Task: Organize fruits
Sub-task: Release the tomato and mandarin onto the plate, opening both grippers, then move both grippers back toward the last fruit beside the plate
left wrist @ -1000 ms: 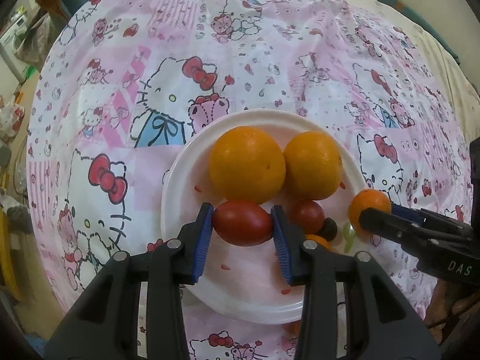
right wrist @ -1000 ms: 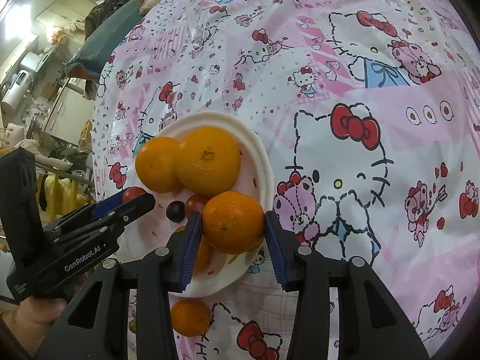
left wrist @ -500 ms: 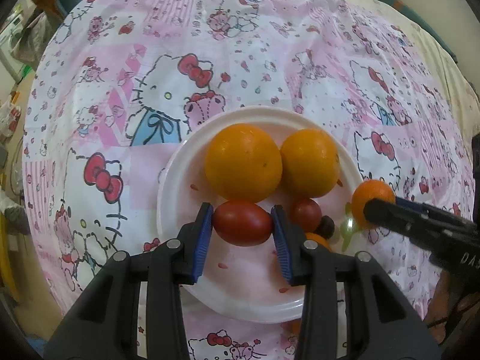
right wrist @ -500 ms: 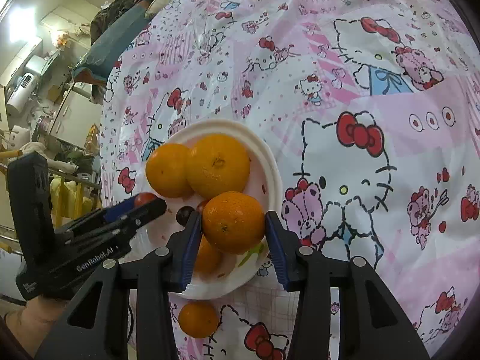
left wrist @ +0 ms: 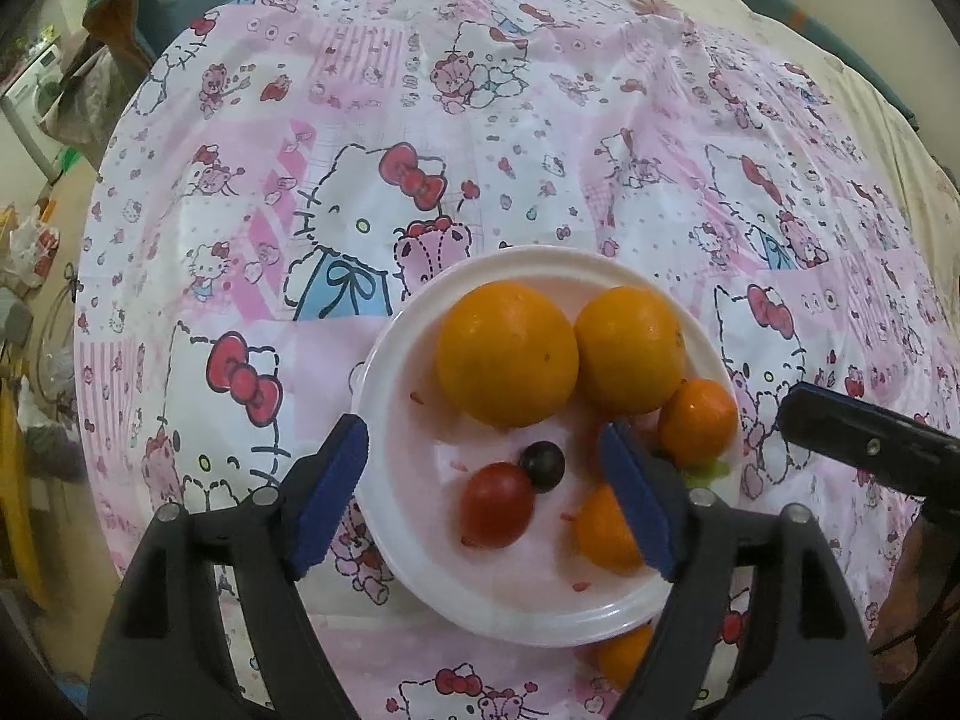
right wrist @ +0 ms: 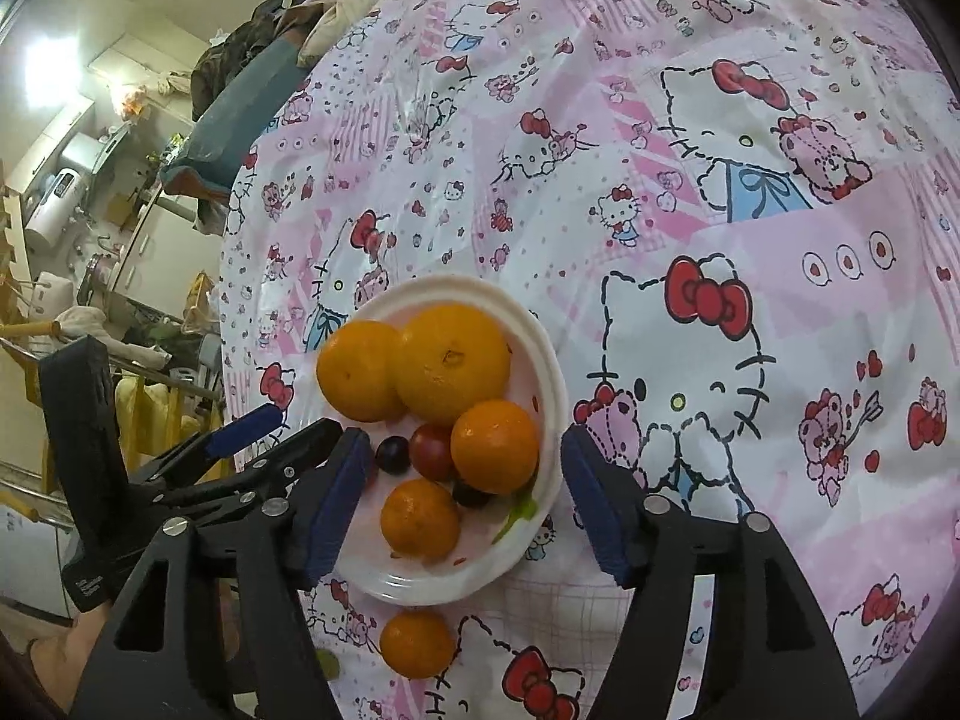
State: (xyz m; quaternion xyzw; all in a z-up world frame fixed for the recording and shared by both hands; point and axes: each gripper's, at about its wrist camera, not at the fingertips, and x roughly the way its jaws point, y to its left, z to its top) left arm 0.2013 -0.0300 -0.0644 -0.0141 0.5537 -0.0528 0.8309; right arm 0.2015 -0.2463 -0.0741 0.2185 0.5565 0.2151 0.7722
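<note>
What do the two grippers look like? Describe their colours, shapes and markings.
Both are black plastic clamps with two long arms that curve in toward the tips. The left gripper and right gripper each carry flat blue pads on the inner faces of their fingers, and round silver screws at the joints. The left gripper's handle is a blocky black body with small white lettering, too small to read.

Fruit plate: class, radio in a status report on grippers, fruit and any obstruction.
Left gripper and right gripper both opening, nothing gripped. Red tomato and oranges rest on white plate. One small orange off plate, on tablecloth. No obstruction.
</note>
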